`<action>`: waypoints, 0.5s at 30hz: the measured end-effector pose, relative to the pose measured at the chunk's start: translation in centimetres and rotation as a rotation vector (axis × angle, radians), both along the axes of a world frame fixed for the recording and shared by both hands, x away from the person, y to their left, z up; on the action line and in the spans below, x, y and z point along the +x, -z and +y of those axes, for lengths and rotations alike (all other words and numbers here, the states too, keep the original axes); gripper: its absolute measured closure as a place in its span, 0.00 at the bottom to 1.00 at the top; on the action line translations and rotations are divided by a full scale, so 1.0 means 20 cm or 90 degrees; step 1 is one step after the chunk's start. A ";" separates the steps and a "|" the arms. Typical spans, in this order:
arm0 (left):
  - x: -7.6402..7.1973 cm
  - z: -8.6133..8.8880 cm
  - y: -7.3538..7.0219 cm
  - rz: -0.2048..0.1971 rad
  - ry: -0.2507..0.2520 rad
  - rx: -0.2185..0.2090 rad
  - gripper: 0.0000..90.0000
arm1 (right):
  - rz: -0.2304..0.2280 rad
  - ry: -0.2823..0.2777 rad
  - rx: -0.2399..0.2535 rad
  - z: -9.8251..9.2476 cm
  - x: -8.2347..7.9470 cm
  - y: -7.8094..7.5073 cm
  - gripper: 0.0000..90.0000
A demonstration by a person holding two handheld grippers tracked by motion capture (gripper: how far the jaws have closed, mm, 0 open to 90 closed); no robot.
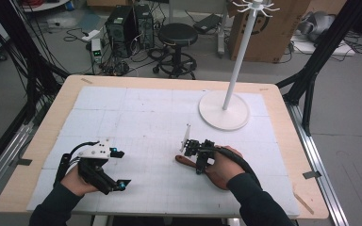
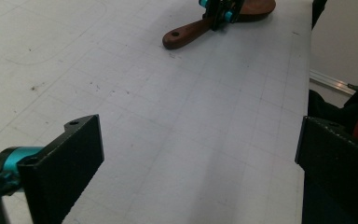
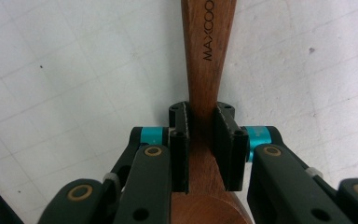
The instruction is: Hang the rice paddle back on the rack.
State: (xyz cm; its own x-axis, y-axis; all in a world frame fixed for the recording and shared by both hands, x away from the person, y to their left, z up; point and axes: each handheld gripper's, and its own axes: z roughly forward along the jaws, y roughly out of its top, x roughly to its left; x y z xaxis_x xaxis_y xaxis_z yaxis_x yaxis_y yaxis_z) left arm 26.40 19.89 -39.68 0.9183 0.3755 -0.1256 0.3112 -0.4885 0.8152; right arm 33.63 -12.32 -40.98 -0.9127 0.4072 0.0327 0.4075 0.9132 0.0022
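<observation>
Right claw (image 3: 202, 140) clamped on the neck of a wooden spoon (image 3: 208, 56) lying flat on the table (image 1: 136, 117). Stiff, light and smooth, it is best pinched where handle meets bowl. Left claw (image 2: 200, 158) wide open, empty.

Smooth reddish-brown wooden spatula (image 3: 208, 56), faintly glossy; matt white gridded table mat (image 1: 136, 117), perhaps paper.
</observation>
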 end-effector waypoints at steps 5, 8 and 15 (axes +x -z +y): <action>0.00 0.00 0.00 0.000 0.000 0.000 0.02 | 0.003 -0.001 0.021 -0.03 0.01 0.00 0.86; 0.00 0.00 0.00 0.001 0.000 0.001 0.02 | 0.011 0.004 0.041 -0.05 0.02 0.00 0.86; 0.00 0.01 0.00 -0.001 -0.005 -0.002 0.02 | 0.022 0.010 0.059 -0.09 0.02 -0.01 0.86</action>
